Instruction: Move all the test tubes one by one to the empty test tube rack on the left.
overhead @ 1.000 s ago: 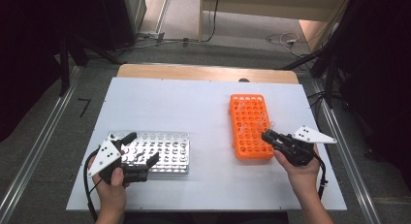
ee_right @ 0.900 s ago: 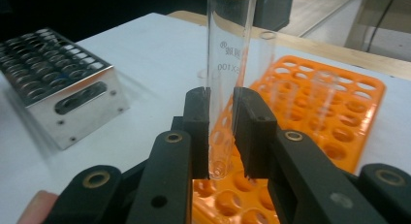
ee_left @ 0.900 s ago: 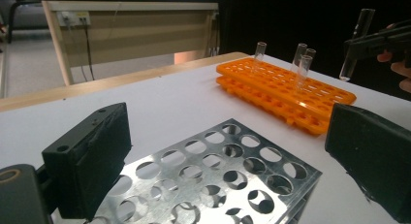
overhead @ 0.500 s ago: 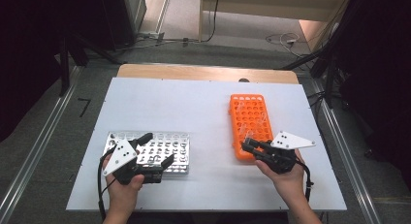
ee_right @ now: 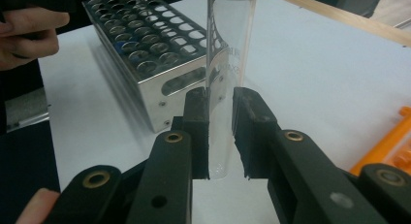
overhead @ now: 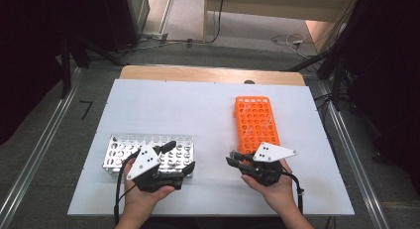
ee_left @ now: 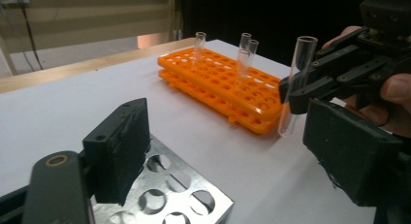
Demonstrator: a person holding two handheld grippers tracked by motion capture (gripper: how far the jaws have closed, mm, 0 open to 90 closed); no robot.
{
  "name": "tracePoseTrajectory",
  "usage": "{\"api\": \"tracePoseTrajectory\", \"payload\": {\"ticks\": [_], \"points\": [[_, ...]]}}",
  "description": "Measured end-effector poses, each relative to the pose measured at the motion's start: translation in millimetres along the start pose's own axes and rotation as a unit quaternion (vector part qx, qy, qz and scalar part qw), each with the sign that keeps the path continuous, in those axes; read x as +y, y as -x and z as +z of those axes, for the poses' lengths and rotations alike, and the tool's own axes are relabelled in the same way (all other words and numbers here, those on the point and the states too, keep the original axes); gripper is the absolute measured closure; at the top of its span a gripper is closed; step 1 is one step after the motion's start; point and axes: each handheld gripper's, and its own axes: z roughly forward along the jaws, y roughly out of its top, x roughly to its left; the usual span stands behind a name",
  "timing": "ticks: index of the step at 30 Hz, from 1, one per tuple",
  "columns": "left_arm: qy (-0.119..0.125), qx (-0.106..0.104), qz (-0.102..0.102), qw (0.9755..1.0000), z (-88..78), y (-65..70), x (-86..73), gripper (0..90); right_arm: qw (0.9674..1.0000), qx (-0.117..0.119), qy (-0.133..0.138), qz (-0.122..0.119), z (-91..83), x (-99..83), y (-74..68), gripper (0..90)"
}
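From the high view I see my left gripper (overhead: 177, 158) in the left hand (overhead: 141, 197) at the near edge of the white table (overhead: 163, 110), hovering over the near right corner of the one silver metal tube rack (overhead: 119, 148), jaws spread wide and empty. My right gripper (overhead: 232, 158) sits in the right hand (overhead: 271, 188) just near of the one orange plastic tube rack (overhead: 255, 121), pointing left.

In the left gripper view my own two jaws stand wide apart with nothing between them. Beyond them the right gripper pinches one clear glass test tube (ee_left: 296, 83) upright above the table; three more tubes (ee_left: 198, 47) stand in the orange rack.

In the right gripper view the jaws are closed on the glass tube's lower part, the silver rack far left
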Motion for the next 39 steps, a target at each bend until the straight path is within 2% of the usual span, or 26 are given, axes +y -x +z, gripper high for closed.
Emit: {"api": "tracePoseTrajectory", "payload": {"ticks": [7, 12, 25, 34, 39], "points": [[-0.014, -0.002, -0.002, 0.9999, 7.9, 9.8, 1.5, 26.8, 0.9998, 0.011, -0.009, -0.015, 9.2, 0.0, -9.7, 74.4], [-0.020, -0.022, -0.012, 0.9995, 10.5, 13.8, 2.1, 30.7, 0.9995, 0.015, -0.016, -0.022, 14.2, 0.0, -15.1, 74.4], [-0.030, -0.067, -0.002, 0.9973, 17.0, 24.4, 2.7, 49.1, 0.9978, 0.024, -0.032, -0.053, 25.5, 0.3, -30.9, 74.4], [-0.034, -0.082, 0.001, 0.9960, 21.3, 29.2, 1.9, 55.4, 0.9960, 0.036, -0.036, -0.073, 31.3, 1.3, -42.6, 74.4], [-0.035, -0.081, 0.003, 0.9961, 21.7, 29.8, 1.6, 61.1, 0.9955, 0.039, -0.036, -0.078, 31.9, 2.5, -46.7, 74.4]]}}
